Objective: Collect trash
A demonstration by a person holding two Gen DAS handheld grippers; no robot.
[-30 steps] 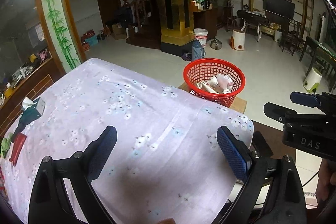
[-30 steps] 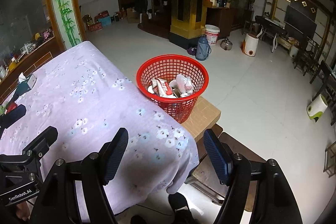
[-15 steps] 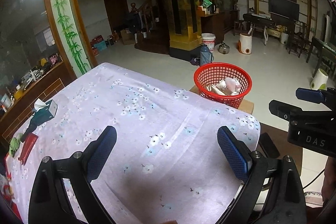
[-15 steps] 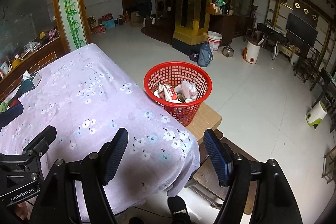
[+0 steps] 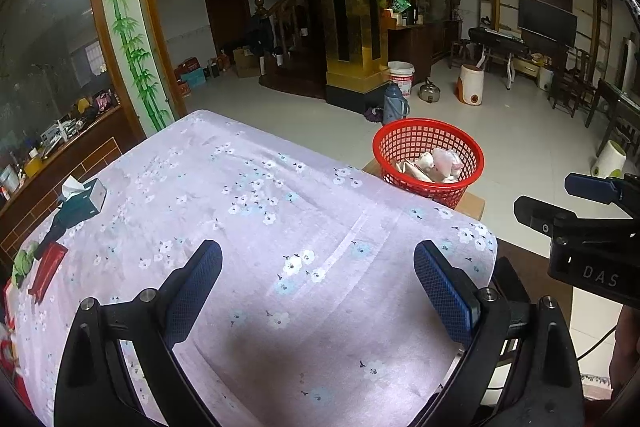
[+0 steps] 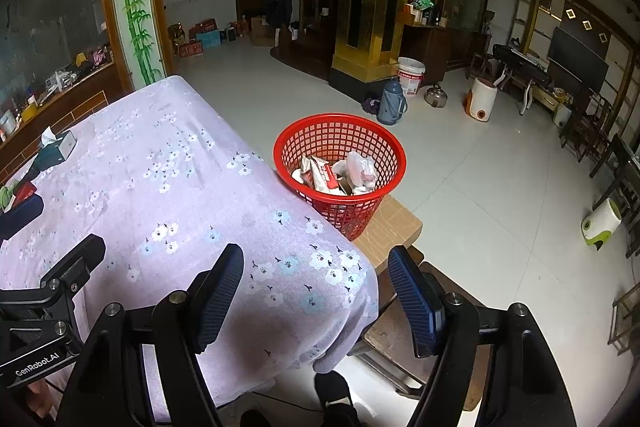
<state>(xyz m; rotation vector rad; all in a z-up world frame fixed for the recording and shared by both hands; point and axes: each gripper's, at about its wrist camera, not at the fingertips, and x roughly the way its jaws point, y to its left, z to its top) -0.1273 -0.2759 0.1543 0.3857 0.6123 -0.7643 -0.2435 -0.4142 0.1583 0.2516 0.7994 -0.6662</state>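
Both claws empty, basket (image 6: 340,135) beyond right claw (image 6: 316,291)

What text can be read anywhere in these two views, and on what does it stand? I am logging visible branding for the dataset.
"DAS": white letters on the black body of the right gripper, seen in the left wrist view; the word may be cut off.
"GenRobot.AI": white print on the body of the left gripper, seen in the right wrist view.
White bucket by the gold pillar: red print, too small to read.
Wrappers in the red basket: print too blurred to read.
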